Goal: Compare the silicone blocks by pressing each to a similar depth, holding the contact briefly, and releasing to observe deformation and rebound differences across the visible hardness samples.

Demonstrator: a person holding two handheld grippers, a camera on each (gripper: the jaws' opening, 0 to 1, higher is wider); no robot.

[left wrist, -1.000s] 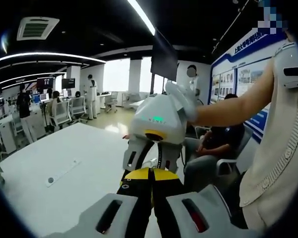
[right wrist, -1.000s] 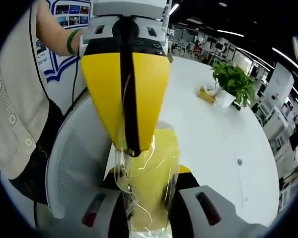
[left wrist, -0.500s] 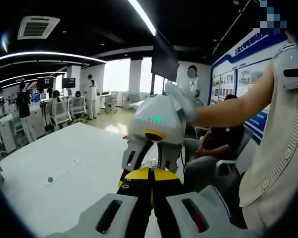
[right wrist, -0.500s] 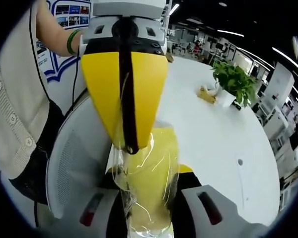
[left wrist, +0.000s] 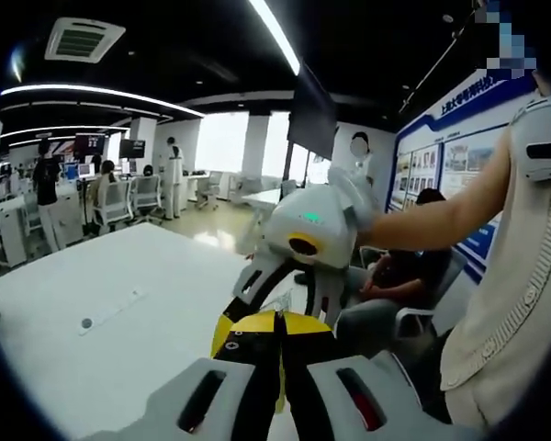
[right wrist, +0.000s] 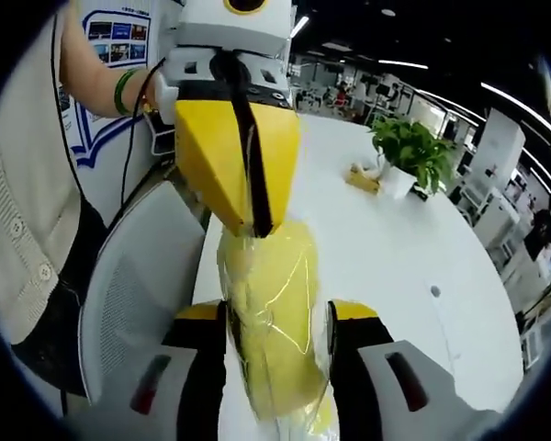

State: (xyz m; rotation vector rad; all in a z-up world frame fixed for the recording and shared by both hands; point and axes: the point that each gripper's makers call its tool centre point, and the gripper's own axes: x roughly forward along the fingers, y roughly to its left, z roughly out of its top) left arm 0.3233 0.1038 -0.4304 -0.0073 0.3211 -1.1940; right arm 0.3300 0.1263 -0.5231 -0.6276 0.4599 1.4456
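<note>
Silicone block: a yellow block (right wrist: 274,322) wrapped in clear, crinkled film, held up in the air above the edge of the white table (right wrist: 395,257); in the right gripper view it stands between that view's own two jaws.
Right gripper (right wrist: 277,317): its black-and-yellow jaws stand a block's width apart, one on each side of the wrapped block and against its film, so it is holding the block.
Left gripper (right wrist: 254,225): in the right gripper view it comes in from above, yellow jaws pressed together to a narrow dark seam, their tips pinching the film at the top end of the block.
Left gripper view: its own jaws (left wrist: 277,342) rise closed, with a bit of yellow block (left wrist: 222,333) showing just beyond them; the white body of the right gripper (left wrist: 298,299) faces the camera, gripped by a gloved hand (left wrist: 354,197) on a bare forearm.
Person: a pale knitted top with buttons (right wrist: 18,220) at the left of the right gripper view, a green band (right wrist: 121,89) on the wrist.
Table: a potted green plant (right wrist: 409,152) stands far along it, with a small yellowish thing (right wrist: 360,176) just beside the pot.
Chair: a grey mesh chair back (right wrist: 133,303) sits below the block, beside the table edge.
Room: an open office with ceiling light strips, desks and chairs, several people standing or seated far off, and a blue-framed poster wall (left wrist: 441,156).
</note>
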